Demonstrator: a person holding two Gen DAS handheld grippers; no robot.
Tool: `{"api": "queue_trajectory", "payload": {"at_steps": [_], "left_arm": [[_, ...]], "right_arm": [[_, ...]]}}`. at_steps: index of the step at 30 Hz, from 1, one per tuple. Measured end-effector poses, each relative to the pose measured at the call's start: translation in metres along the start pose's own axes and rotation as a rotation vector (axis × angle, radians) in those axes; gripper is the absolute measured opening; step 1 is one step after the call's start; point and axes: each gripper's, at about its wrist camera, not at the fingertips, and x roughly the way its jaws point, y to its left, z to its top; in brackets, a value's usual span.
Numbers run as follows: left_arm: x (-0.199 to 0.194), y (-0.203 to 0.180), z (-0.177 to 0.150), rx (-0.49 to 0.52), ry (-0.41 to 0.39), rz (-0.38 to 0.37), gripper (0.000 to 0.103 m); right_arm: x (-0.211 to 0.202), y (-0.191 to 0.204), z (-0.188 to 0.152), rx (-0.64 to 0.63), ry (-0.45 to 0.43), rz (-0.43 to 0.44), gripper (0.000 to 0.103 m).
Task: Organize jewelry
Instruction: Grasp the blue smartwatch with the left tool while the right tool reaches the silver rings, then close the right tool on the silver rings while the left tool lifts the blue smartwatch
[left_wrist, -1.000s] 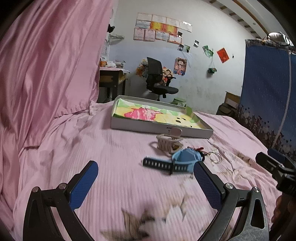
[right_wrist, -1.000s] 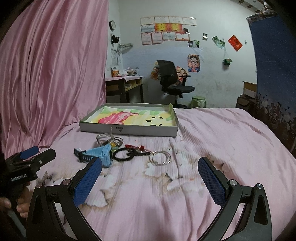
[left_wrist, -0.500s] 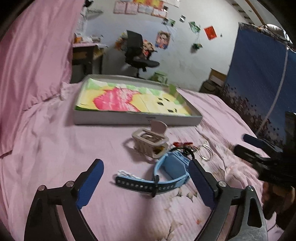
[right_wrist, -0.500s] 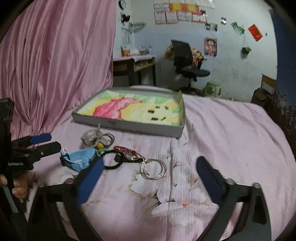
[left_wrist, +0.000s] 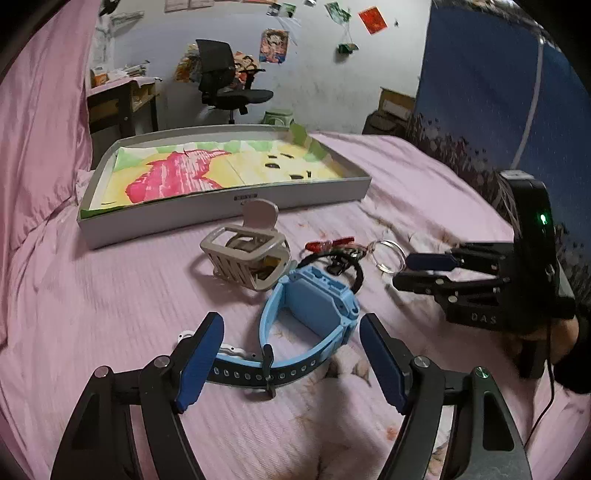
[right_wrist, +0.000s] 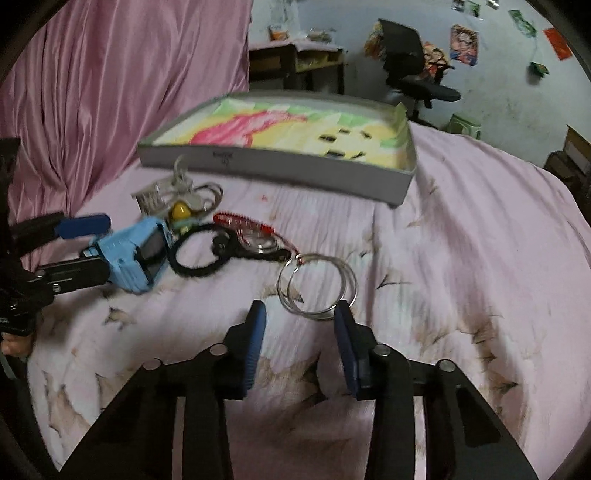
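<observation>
Both claws are now sitting far lower and closer to the heap of jewelry on the bed (left_wrist: 110, 295) than they were a second ago, when each was hanging back with its fingers spread wide. The left claw (left_wrist: 290, 362) is straddling the blue watch (left_wrist: 317, 299), its fingers narrowed somewhat but still apart and gripping nothing; the watch body and strap are lying on the sheet between and just ahead of the pads. The right claw (right_wrist: 299, 347) is narrowing much more, its fingers parted only a little and closing in on the silver rings (right_wrist: 317, 288), whose near edge is lying between the fingertips; nothing is being held yet. The black cord loop (right_wrist: 195, 254), the red-trimmed piece (right_wrist: 255, 232) and the beige basket charm (left_wrist: 245, 258) are resting untouched in the cluster, and the lined box (left_wrist: 221, 210) beyond them is holding none of these pieces. This suggests the approach is ending and two pickups are beginning, watch on the left and rings on the right, with the sorting itself not yet started.
</observation>
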Motion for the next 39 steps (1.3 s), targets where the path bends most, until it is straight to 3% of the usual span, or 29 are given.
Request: {"api": "queue_trajectory", "payload": {"at_steps": [10,17,27,29,31,34,39], "left_arm": [[0.005,-0.006,-0.005,0.088,0.029,0.019,0.059],[0.005,-0.010,-0.007,0.111,0.031,0.026,0.036],[0.001,-0.013,-0.008,0.099,0.012,0.038,0.028],[-0.001,-0.013,-0.008,0.093,0.006,0.043,0.026],[-0.003,-0.014,-0.010,0.086,0.002,0.041,0.025],[-0.009,-0.014,-0.012,0.070,-0.014,0.035,0.022],[-0.019,-0.015,-0.015,0.057,-0.036,0.034,0.021]], "right_arm": [[0.014,0.015,0.010,-0.069,0.019,-0.030,0.030],[0.013,0.017,0.011,-0.085,0.015,-0.038,0.031],[0.023,0.014,0.017,-0.080,0.040,-0.027,0.030],[0.023,0.013,0.016,-0.074,0.043,-0.022,0.022],[0.023,0.013,0.015,-0.068,0.051,-0.019,0.008],[0.022,0.015,0.012,-0.060,0.044,-0.012,0.003],[0.002,0.024,0.000,-0.055,-0.014,0.033,0.002]]}}
